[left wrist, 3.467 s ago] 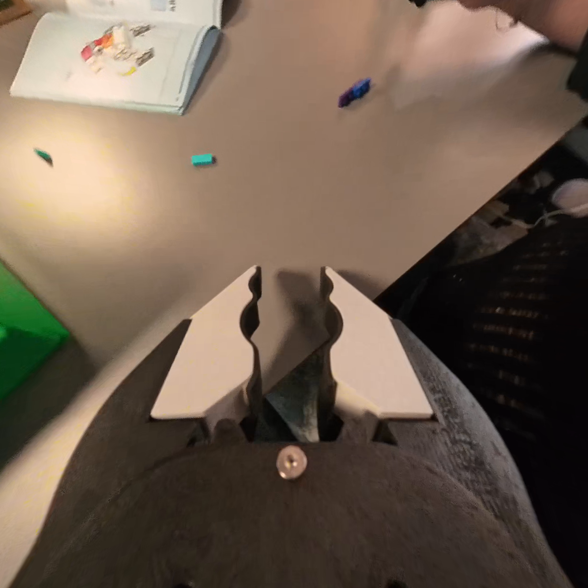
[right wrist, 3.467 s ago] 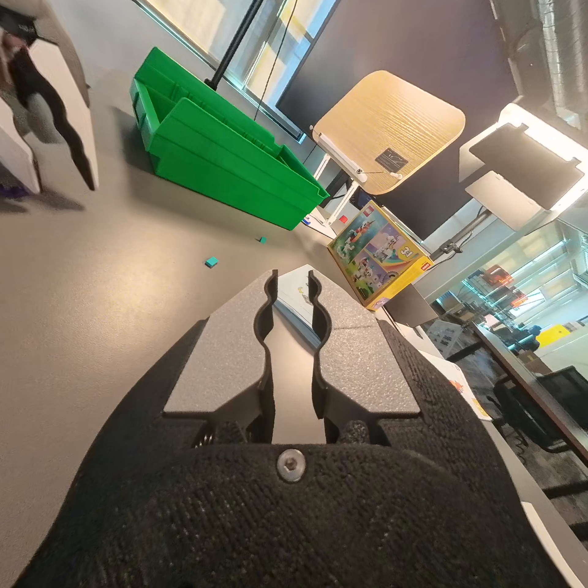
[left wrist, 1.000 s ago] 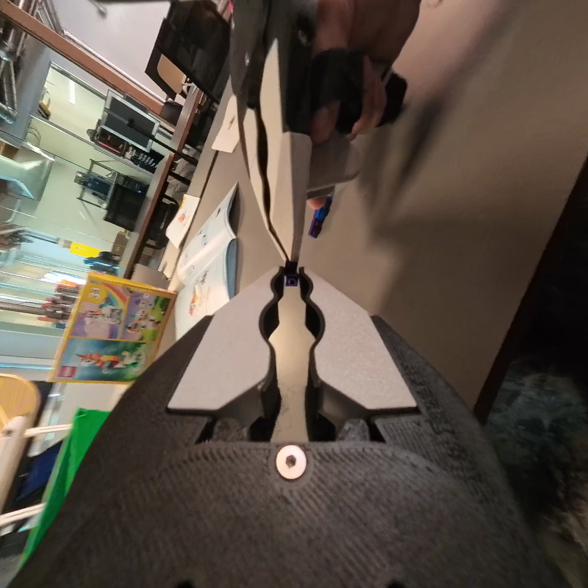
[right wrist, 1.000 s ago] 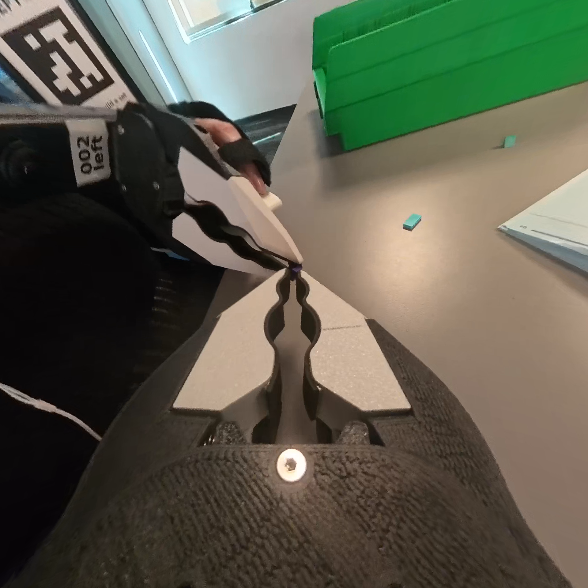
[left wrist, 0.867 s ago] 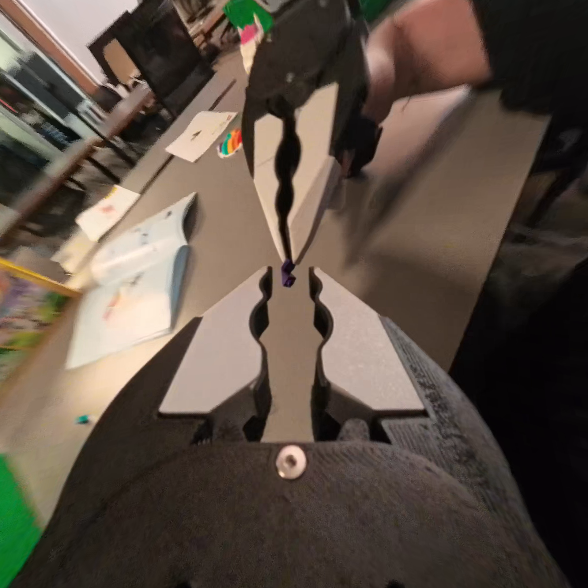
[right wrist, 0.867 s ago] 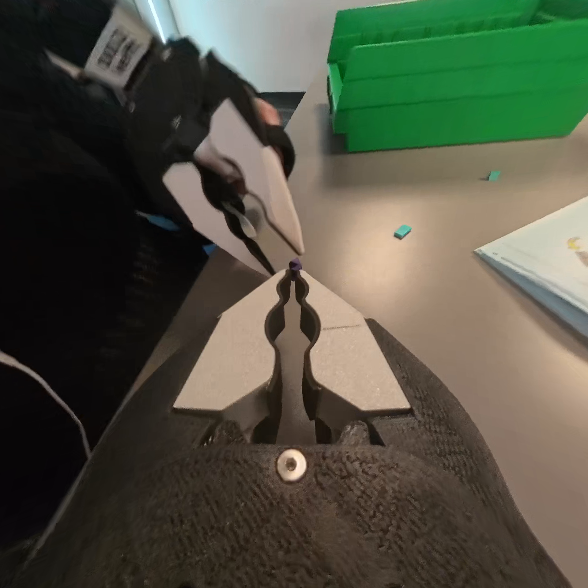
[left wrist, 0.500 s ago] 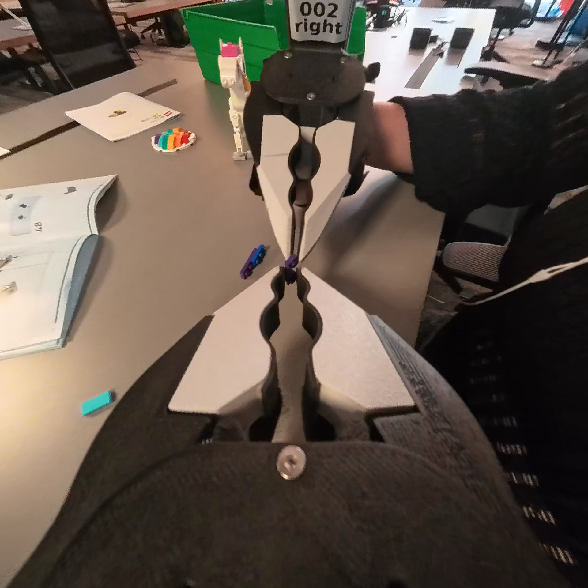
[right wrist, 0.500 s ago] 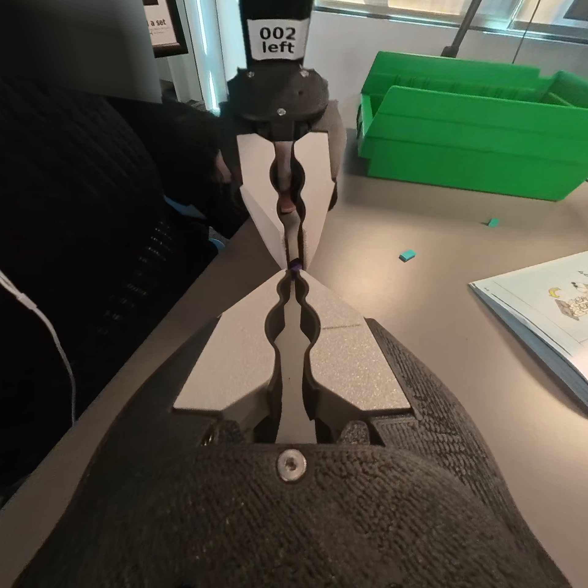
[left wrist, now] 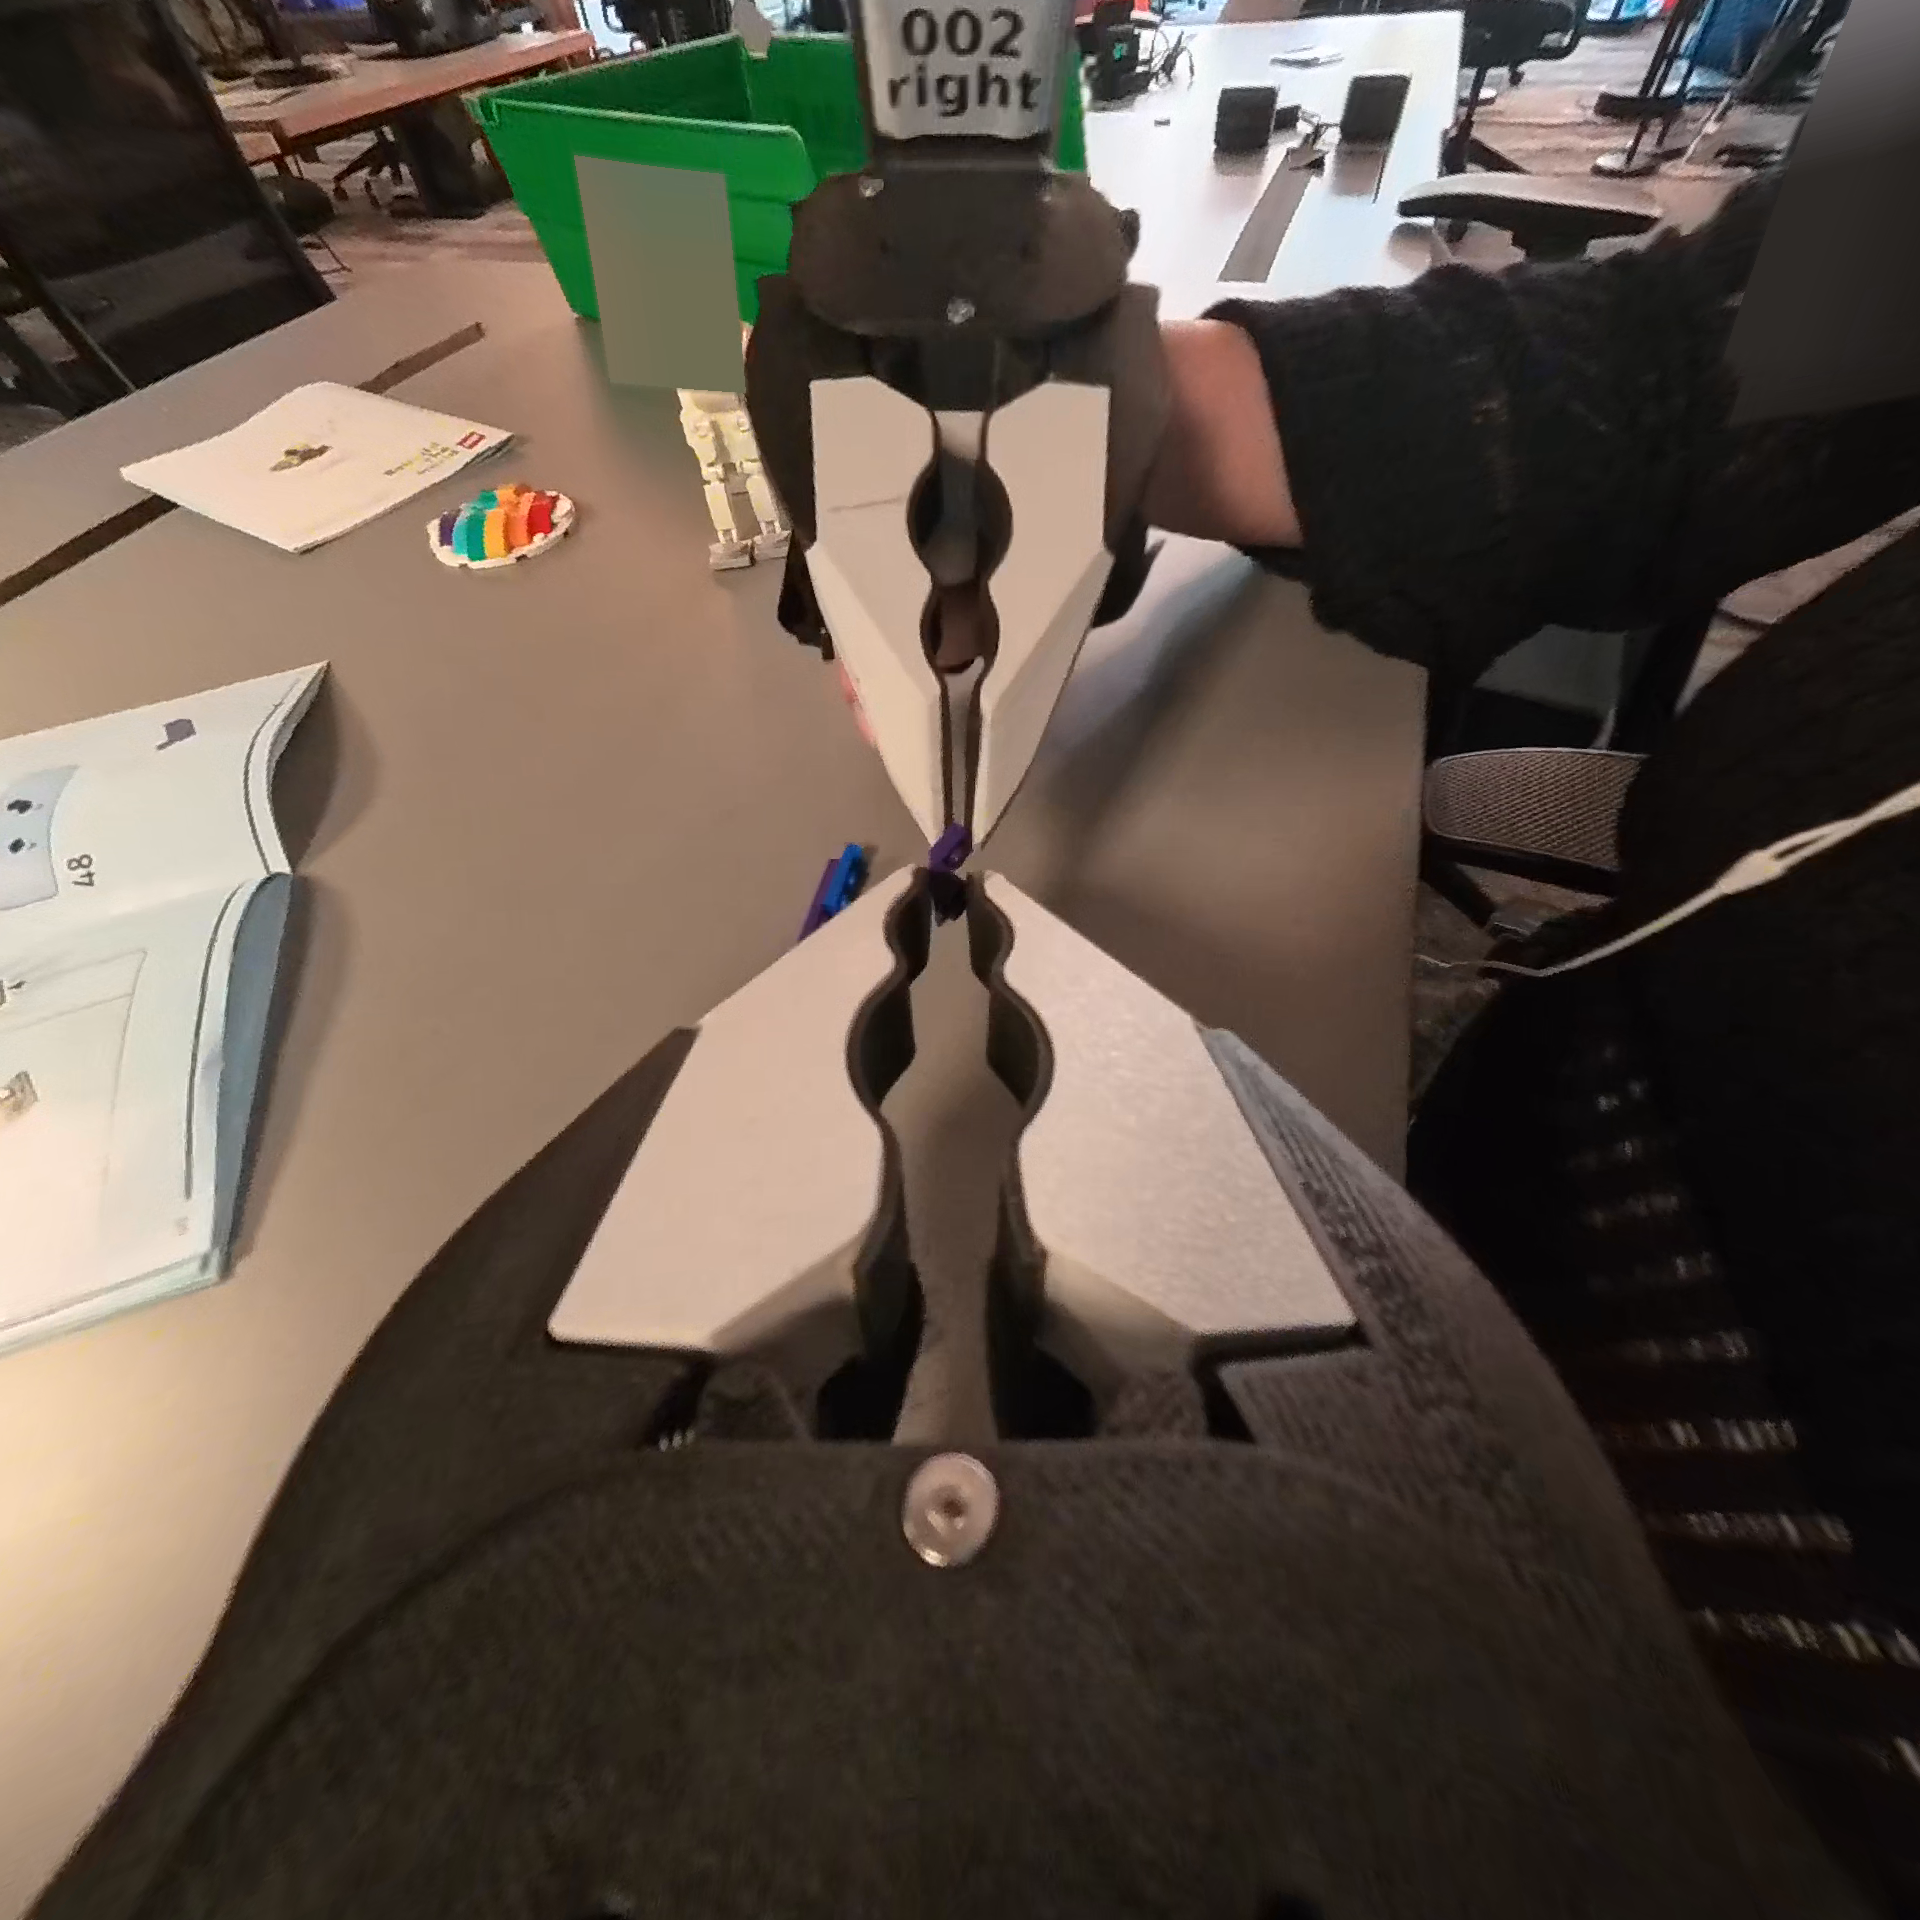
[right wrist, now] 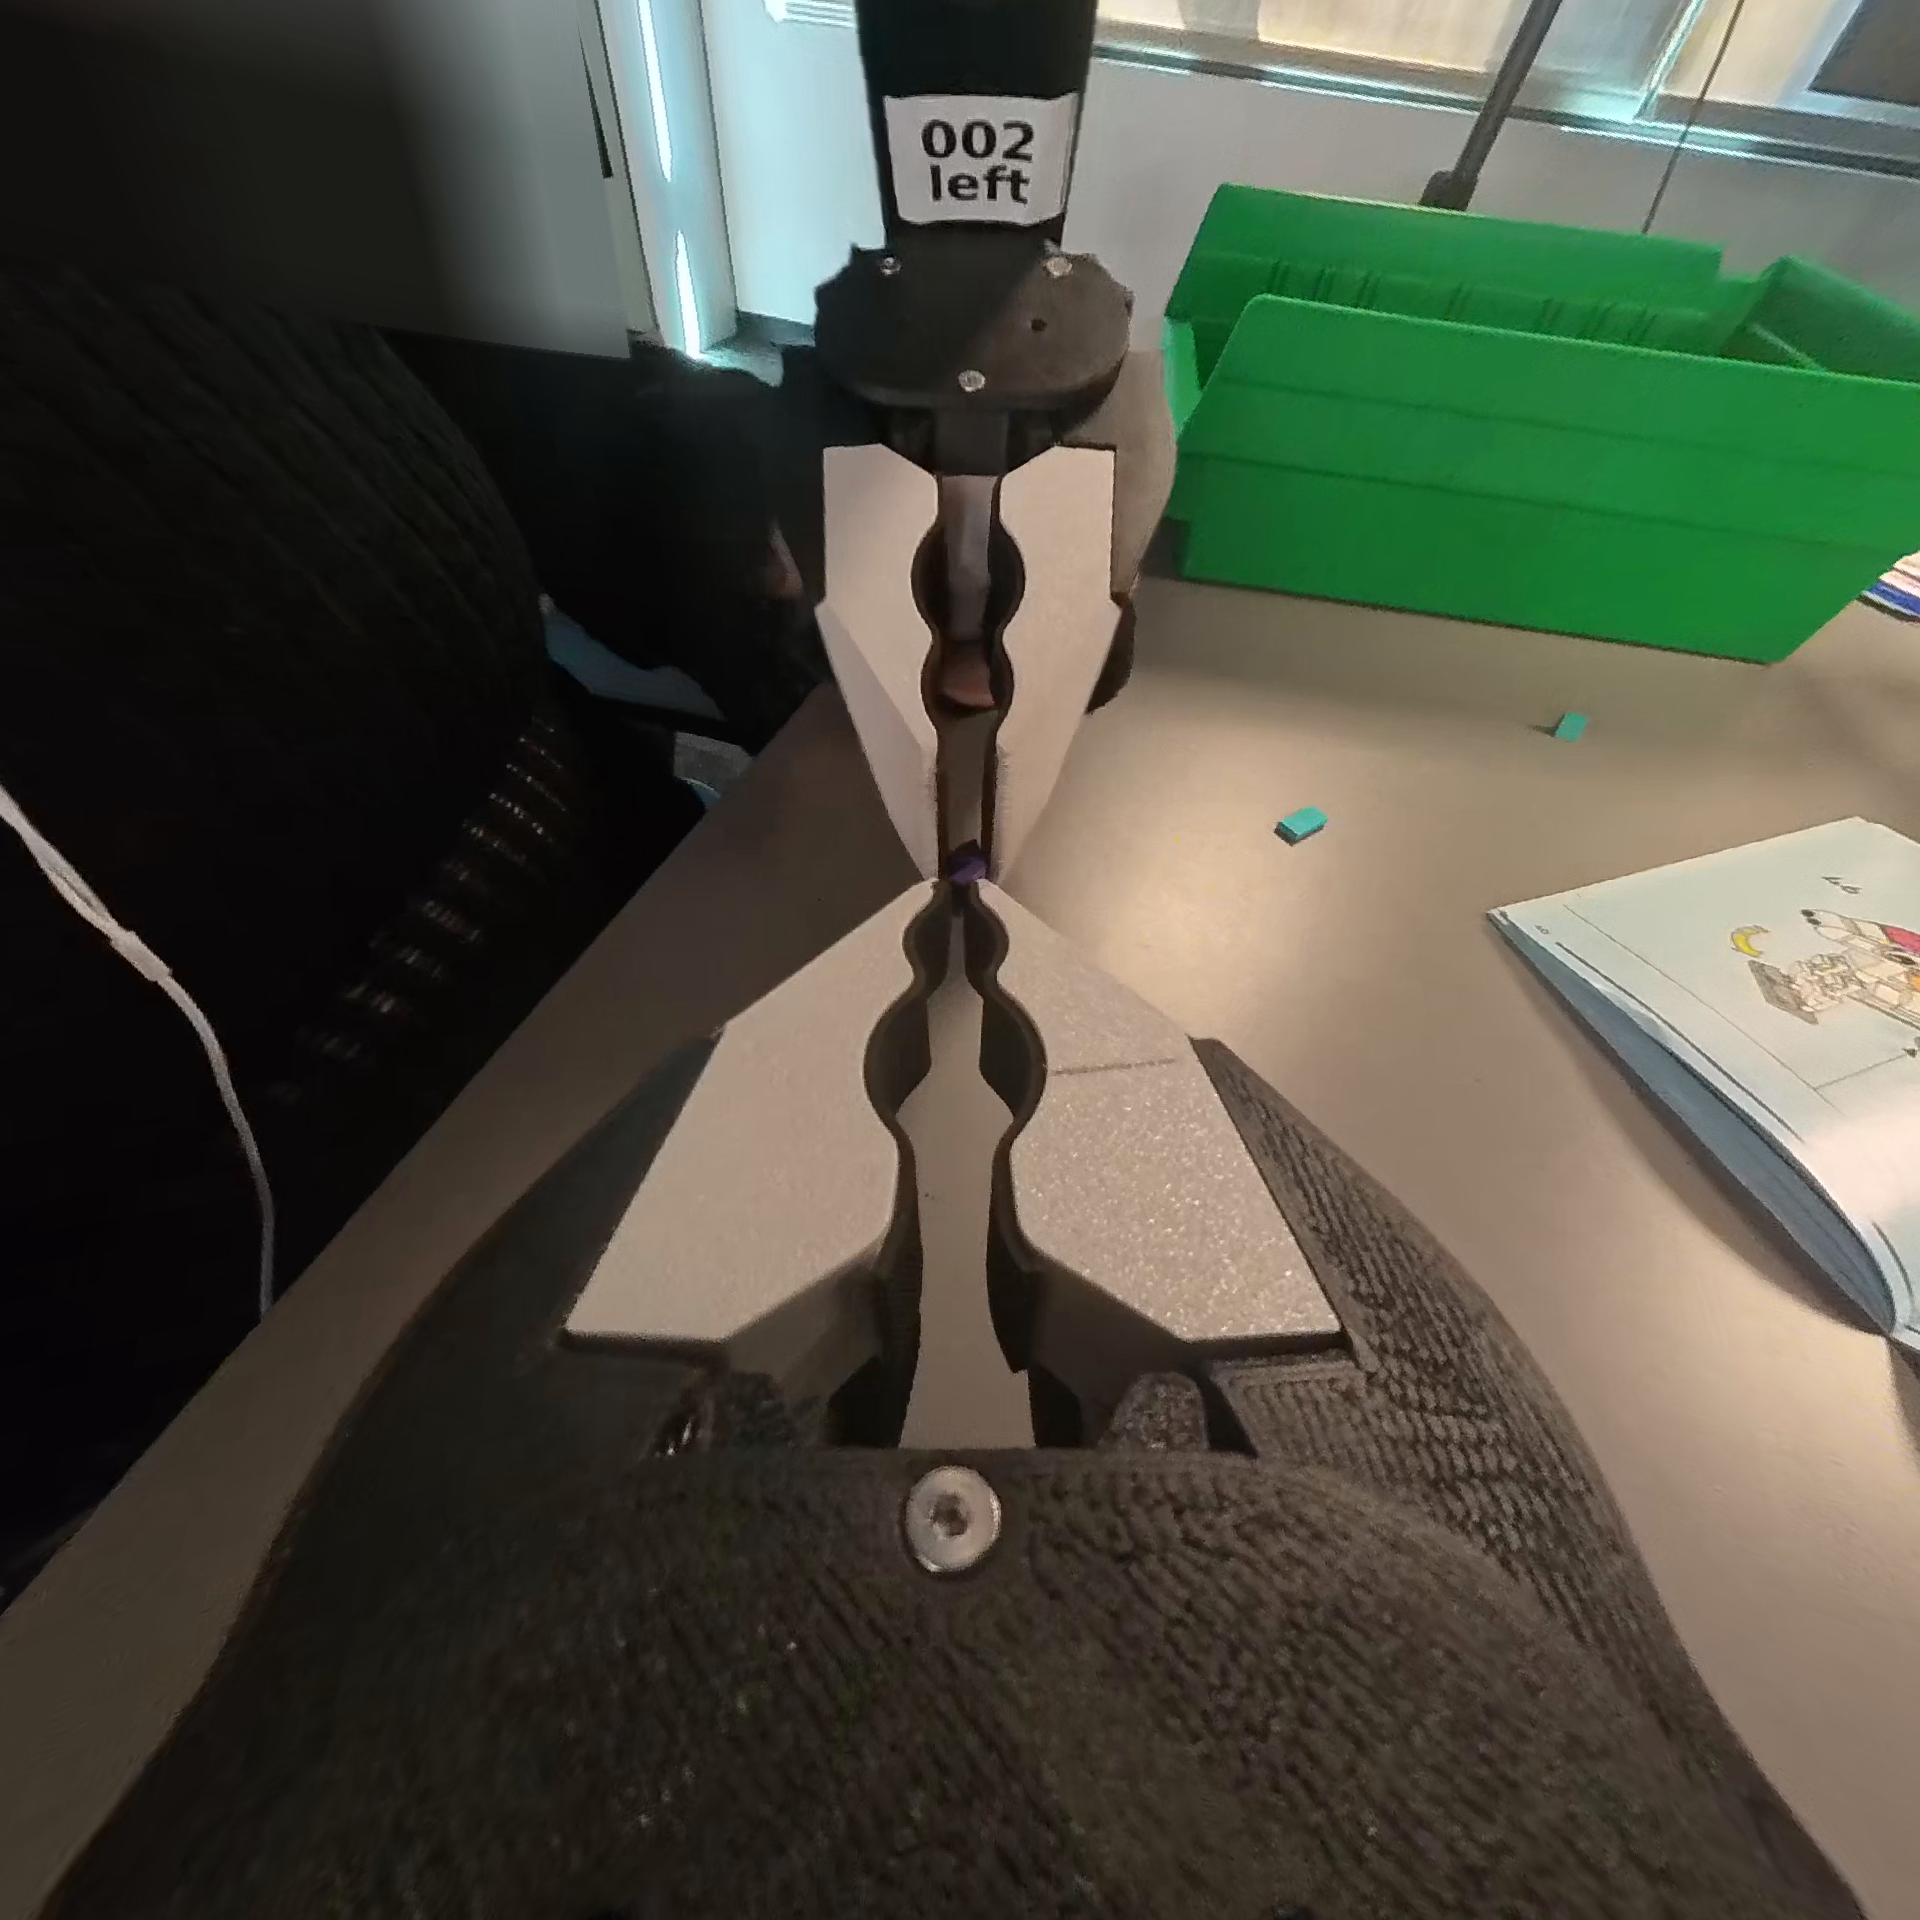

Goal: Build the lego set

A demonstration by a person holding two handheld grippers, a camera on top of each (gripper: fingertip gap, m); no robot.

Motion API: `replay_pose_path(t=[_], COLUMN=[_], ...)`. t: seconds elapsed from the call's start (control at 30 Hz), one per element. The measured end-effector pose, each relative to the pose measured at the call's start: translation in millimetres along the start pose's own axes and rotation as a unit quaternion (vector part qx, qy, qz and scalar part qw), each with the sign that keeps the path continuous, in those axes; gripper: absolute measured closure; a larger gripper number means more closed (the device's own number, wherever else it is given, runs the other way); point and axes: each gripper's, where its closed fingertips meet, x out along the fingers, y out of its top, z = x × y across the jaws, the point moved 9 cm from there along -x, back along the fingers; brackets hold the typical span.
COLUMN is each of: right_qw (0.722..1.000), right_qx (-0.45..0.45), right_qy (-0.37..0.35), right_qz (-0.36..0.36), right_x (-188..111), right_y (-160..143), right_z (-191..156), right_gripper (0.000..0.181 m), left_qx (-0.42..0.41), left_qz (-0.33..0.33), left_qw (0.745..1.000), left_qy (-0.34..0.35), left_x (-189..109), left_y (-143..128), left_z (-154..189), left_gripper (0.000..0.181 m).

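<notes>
Purple, tiny plastic lego piece (left wrist: 948, 854) pinched tip to tip between both tools, above the near edge of the smooth grey table (left wrist: 540, 894). Left gripper (left wrist: 943, 891): pale wedge-shaped fingers (left wrist: 769, 1132) with wavy inner edges, clenched on the lower part of the piece; rough black printed body behind. Right gripper (left wrist: 954, 831): same shape, pointing back at it, clamped on the upper part; gloved hand (left wrist: 1132, 416) and dark knit sleeve behind. From the right wrist view, same purple piece (right wrist: 964, 864) seen at the meeting tips of right gripper (right wrist: 956, 902) and left gripper (right wrist: 966, 847).

Around: blue-and-purple stacked brick pair (left wrist: 834, 889) flat on the table just left of the tips. Open pale-blue instruction booklet (left wrist: 125, 966) further left. Closed white leaflet (left wrist: 317, 462), small round plate of rainbow-coloured bricks (left wrist: 502, 526) and white brick-built legged figure (left wrist: 732, 478) beyond, figure's top under a mosaic patch. Green plastic bin (right wrist: 1538, 488) at the far end; two small teal flat bricks (right wrist: 1303, 825) loose between bin and booklet.

Edges: table edge runs just beside the grippers; black mesh chair (left wrist: 1527, 810) past it. Bare table surface open left of the tips.
</notes>
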Motion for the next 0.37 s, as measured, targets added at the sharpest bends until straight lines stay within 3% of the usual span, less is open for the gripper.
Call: replay_pose_path(t=[0.17, 0.27, 0.37], right_qw=[0.995, 0.989, 0.985], right_qx=[-0.043, -0.048, -0.002], right_qy=[-0.074, -0.115, -0.101], right_qz=[-0.042, -0.083, -0.137], right_x=[-9, -19, -20], right_y=[-2, -4, -17], right_z=[6, 11, 14], right_gripper=[0.18, 0.159, 0.144], left_qx=[-0.02, -0.01, -0.018], left_qz=[-0.053, -0.119, -0.158], left_qw=[0.998, 0.992, 0.986], left_qy=[0.035, 0.05, 0.048], left_x=[13, 25, 36], left_y=[2, -7, -14], left_z=[-15, -19, -19], left_gripper=[0.175, 0.175, 0.175])
